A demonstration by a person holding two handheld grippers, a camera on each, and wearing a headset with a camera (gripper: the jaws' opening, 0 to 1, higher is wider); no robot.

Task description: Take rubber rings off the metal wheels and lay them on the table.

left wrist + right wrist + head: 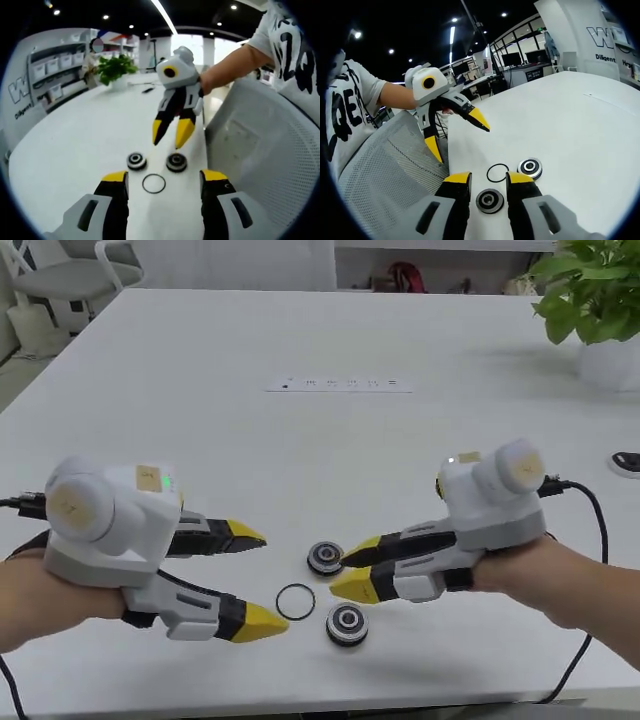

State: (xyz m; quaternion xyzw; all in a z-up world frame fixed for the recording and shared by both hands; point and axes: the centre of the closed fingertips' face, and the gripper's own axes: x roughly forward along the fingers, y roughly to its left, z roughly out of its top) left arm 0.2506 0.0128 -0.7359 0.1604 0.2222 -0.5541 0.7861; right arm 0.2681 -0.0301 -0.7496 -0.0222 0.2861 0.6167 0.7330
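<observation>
Hovering open-jawed right hand-held gripper (488, 178) at black-rimmed round metal wheel (490, 200) by counter's (580, 130) near edge; best brace it with spread, empty left hand-held gripper (164, 176).

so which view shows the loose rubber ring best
Left gripper view: the rubber ring lies whole, centred between its jaws. Head view shows it smaller; right gripper view, off-centre beside a wheel.

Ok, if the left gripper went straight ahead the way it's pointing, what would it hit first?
Probably the loose rubber ring, lying on the table centred just ahead of the open left gripper. The two wheels lie beyond it. Depth is uncertain.
</observation>
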